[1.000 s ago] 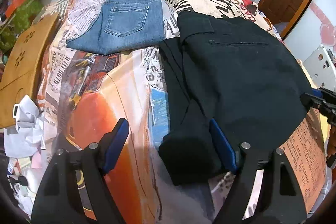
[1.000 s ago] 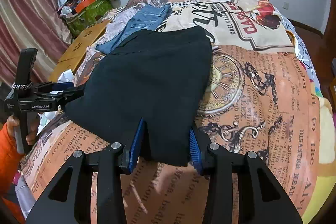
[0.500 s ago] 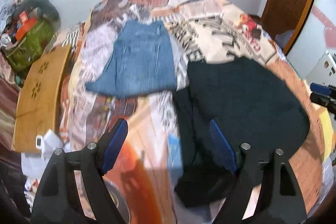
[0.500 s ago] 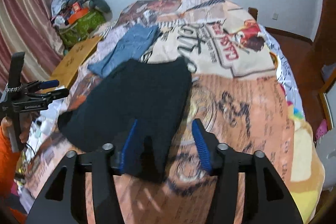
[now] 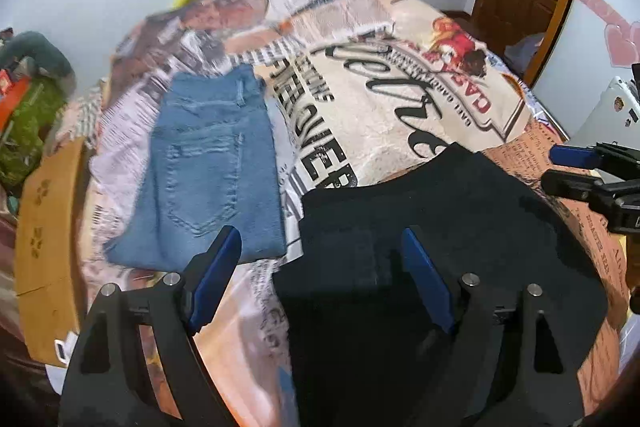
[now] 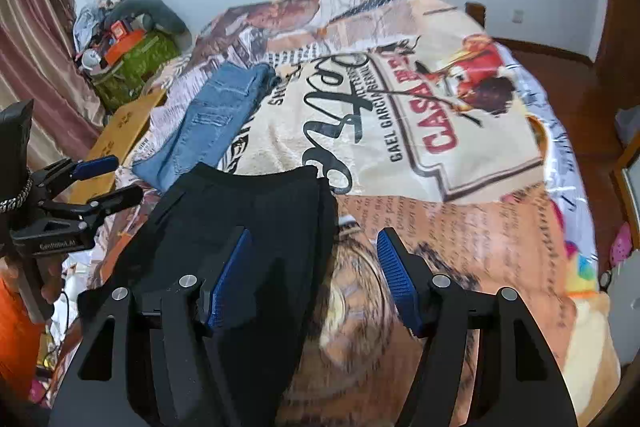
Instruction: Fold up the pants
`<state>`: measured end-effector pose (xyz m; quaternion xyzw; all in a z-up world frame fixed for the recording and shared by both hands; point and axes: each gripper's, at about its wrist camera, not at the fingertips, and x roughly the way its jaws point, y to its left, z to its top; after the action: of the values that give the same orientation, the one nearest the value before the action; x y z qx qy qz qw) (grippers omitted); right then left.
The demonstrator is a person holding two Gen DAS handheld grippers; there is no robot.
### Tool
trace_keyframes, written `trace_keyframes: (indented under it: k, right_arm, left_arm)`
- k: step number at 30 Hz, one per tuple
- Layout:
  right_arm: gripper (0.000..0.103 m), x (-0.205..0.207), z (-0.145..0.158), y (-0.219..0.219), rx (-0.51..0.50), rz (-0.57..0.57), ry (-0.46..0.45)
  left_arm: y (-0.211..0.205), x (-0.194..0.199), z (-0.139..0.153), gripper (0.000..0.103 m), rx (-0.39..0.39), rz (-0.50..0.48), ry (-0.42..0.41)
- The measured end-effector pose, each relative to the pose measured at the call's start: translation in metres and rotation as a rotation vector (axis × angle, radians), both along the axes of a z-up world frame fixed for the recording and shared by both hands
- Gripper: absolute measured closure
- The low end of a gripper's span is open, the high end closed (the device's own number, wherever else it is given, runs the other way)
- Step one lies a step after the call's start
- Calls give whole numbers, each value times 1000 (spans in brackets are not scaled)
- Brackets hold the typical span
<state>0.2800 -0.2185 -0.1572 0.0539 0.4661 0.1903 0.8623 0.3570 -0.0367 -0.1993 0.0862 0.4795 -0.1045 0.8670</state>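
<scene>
Both claws, left claw (image 5: pixel 320 275) and right claw (image 6: pixel 314 275), gape empty above folded black pants (image 5: pixel 460 227).

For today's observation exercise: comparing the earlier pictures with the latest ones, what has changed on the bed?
The right gripper has just been opening, releasing the black pants; both grippers drew back. The left gripper stayed open. The pants and blue jeans lie folded as before.

Bed (image 6: pixel 460 227), covered by a blanket (image 5: pixel 380 115) printed with newspaper text, lettering and pictures. On the blanket: 1 pair of blue jeans (image 5: pixel 212 175), folded, toward the far left; 1 pair of black pants (image 6: pixel 256 223), folded, nearer, just beside the jeans.
</scene>
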Motion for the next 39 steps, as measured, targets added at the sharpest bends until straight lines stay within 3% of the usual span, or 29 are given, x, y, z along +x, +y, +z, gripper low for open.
trace_keyframes:
  k: [7, 11, 19, 23, 29, 33, 39]
  right_arm:
    - [42, 32, -28, 20, -34, 78, 48]
    - [42, 36, -40, 31, -84, 130, 42]
    - [73, 27, -44, 42, -152, 196, -25]
    - [73, 28, -46, 47, -190, 185, -15]
    - [73, 23, -32, 44, -196, 167, -4]
    - [66, 9, -13, 38, -163, 160, -29]
    - [55, -18, 14, 32, -125, 151, -80]
  left_arm:
    - [-3, 24, -36, 29, 16, 11, 70]
    - [-5, 23, -47, 29, 41, -4, 68]
    - [-2, 23, -56, 28, 32, 14, 51]
    - [-1, 24, -54, 28, 28, 22, 60]
    - [-1, 7, -30, 28, 31, 16, 5]
    - [5, -15, -4, 27, 22, 17, -62]
    - [14, -44, 18, 16, -3, 22, -106]
